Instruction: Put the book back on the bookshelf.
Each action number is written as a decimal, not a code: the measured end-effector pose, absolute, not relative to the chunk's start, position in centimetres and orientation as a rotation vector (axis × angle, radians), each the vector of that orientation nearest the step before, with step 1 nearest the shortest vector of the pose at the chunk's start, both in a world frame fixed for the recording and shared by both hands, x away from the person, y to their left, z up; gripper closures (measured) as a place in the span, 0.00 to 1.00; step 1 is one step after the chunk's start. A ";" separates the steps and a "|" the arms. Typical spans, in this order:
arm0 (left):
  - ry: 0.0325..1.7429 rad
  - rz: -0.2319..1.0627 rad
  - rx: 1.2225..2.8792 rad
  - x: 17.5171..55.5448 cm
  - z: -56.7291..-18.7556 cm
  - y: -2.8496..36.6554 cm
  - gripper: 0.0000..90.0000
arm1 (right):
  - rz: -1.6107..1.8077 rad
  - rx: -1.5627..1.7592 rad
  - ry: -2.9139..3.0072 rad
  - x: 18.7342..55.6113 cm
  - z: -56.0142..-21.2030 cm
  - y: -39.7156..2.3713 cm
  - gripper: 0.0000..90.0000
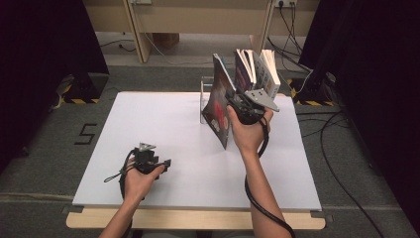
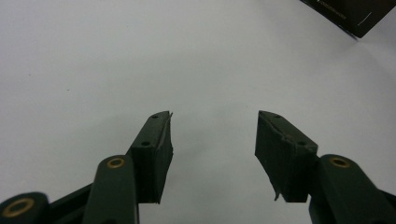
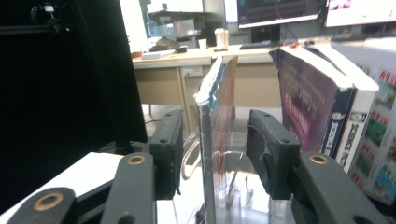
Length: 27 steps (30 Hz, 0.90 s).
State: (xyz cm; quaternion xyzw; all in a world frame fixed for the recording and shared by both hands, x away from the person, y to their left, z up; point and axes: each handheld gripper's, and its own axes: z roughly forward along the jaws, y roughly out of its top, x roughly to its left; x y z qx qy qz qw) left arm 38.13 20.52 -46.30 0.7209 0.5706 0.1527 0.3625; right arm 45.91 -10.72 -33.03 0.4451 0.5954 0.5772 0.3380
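Observation:
A thin book (image 1: 218, 99) with a dark red cover stands tilted by a clear stand (image 1: 204, 99) at the back of the white table top (image 1: 148, 124). My right gripper (image 1: 232, 100) is at its edge. In the right gripper view the book (image 3: 219, 116) rises between the jaws of this gripper (image 3: 212, 140), with a gap on each side, so it is open. My left gripper (image 1: 166, 162) rests low at the front left, and its open jaws (image 2: 212, 135) hold nothing over the white surface.
Two thicker books (image 1: 247, 69) (image 1: 267, 72) stand upright just right of the thin one, and are close by in the right gripper view (image 3: 308, 102). A dark book corner (image 2: 350, 14) is at the top right of the left gripper view. Cables (image 1: 337, 148) lie on the floor to the right.

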 end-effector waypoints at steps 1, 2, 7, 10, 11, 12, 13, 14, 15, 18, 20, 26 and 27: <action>1.470 0.394 1.856 38.1 -46.3 20.5 0.50 | 1.502 1.153 1.542 45.9 -33.1 -10.7 0.65; 1.470 0.394 1.855 38.1 -46.3 20.5 0.50 | 1.498 1.151 1.542 45.9 -33.1 -10.7 0.65; 1.472 0.391 1.860 38.1 -46.4 20.5 0.50 | 1.485 1.153 1.540 46.2 -33.0 -10.6 0.69; 1.471 0.389 1.860 38.1 -46.4 20.5 0.50 | 1.468 1.165 1.556 46.6 -32.5 -10.4 0.73; 1.471 0.389 1.859 38.1 -46.4 20.5 0.50 | 1.469 1.170 1.559 46.7 -32.5 -10.3 0.75; 1.471 0.389 1.859 38.1 -46.4 20.5 0.50 | 1.469 1.170 1.559 46.7 -32.5 -10.3 0.75; 1.471 0.386 1.855 38.1 -46.3 20.5 0.50 | 1.459 1.188 1.579 47.0 -32.5 -10.1 0.77; 1.471 0.387 1.855 38.1 -46.3 20.5 0.50 | 1.451 1.195 1.584 47.1 -32.5 -10.1 0.78; 1.471 0.387 1.854 38.1 -46.3 20.5 0.50 | 1.445 1.206 1.587 47.2 -32.5 -10.0 0.79; 1.471 0.387 1.855 38.1 -46.4 20.5 0.50 | 1.434 1.219 1.583 47.4 -32.4 -10.1 0.87; 1.473 0.385 1.853 38.2 -46.4 20.5 0.50 | 1.426 1.226 1.589 47.5 -32.3 -10.1 0.92; 1.472 0.382 1.854 38.2 -46.4 20.6 0.50 | 1.420 1.240 1.600 47.5 -32.2 -10.0 0.96; 1.472 0.382 1.854 38.2 -46.4 20.6 0.50 | 1.418 1.232 1.600 47.5 -32.2 -9.9 0.96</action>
